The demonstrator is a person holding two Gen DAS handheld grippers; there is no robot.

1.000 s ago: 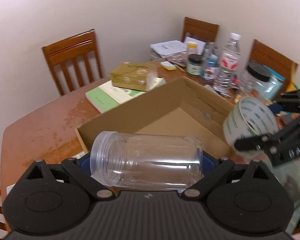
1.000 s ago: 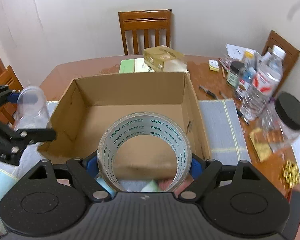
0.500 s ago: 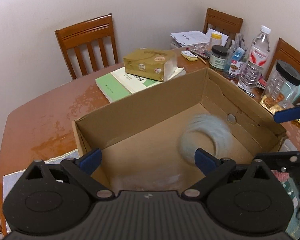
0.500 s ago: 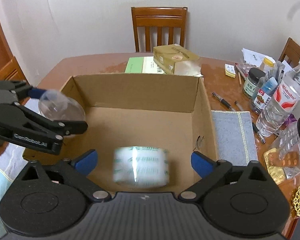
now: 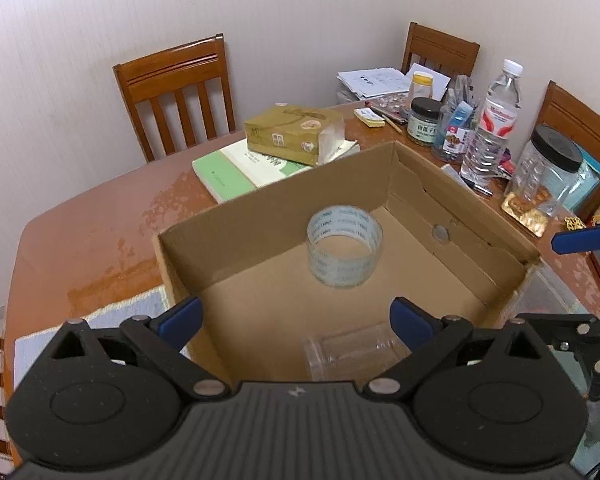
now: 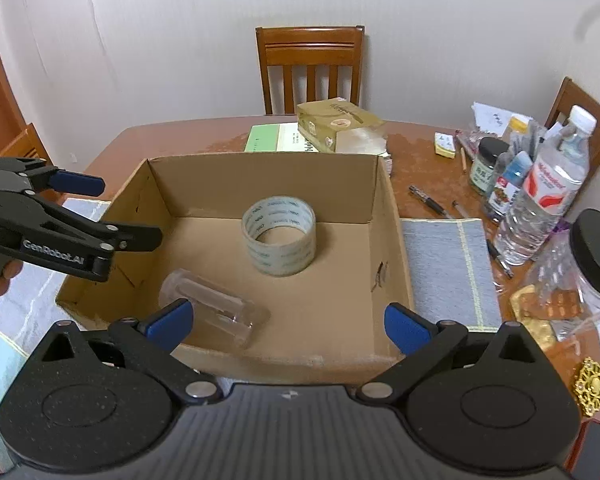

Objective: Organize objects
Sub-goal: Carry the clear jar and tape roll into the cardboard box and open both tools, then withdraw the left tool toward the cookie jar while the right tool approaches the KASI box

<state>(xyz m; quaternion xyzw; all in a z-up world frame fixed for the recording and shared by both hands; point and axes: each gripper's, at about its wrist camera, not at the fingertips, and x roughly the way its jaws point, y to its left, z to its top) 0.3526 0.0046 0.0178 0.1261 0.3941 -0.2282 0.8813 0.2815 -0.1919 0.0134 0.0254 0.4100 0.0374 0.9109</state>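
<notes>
An open cardboard box (image 6: 388,216) (image 5: 484,232) stands on the wooden table. A roll of clear tape (image 6: 279,235) (image 5: 345,246) stands on the box floor near the far wall. A clear plastic jar (image 6: 214,312) (image 5: 350,354) lies on its side on the box floor near the front left. My left gripper (image 5: 296,320) is open and empty above the box's near edge; it also shows in the right wrist view (image 6: 112,216) at the box's left side. My right gripper (image 6: 288,320) is open and empty above the box's front wall.
Behind the box lie a green book (image 6: 268,138) and a tissue box (image 6: 336,124). At the right stand a water bottle (image 6: 548,188), small jars, a black-lidded jar (image 6: 592,264), pens and a grey placemat (image 6: 448,272). Wooden chairs (image 6: 310,68) surround the table.
Both grippers opened. The jar dropped from the left gripper and the tape from the right; both now rest on the box floor. Both grippers drew back a little.
</notes>
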